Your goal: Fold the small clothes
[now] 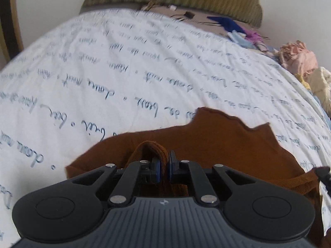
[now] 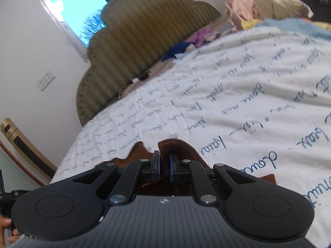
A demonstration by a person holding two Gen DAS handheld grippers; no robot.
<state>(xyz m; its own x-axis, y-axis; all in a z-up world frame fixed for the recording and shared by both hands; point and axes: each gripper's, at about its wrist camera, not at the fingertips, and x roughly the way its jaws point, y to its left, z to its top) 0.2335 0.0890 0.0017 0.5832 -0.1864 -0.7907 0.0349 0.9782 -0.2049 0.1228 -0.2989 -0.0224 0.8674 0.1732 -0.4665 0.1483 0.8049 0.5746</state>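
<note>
A small rust-brown garment [image 1: 217, 142] lies spread over the white bedcover with blue handwriting print [image 1: 124, 66]. My left gripper [image 1: 164, 165] is shut on a ribbed brown edge of it, which bulges up between the blue pads. In the right wrist view my right gripper [image 2: 164, 167] is shut on another bunched edge of the same brown garment [image 2: 175, 146], held just above the bedcover [image 2: 238, 103]. The tip of the right gripper [image 1: 323, 172] shows at the right edge of the left wrist view.
A green padded headboard [image 2: 144, 41] stands at the far end, with a window [image 2: 82, 6] beside it. Loose clothes are piled at the bed's far side: pink [image 1: 298, 55], cream [image 1: 318, 82], blue [image 1: 225, 22] and purple [image 1: 253, 36]. A person's fingers [image 2: 8, 231] show at the lower left.
</note>
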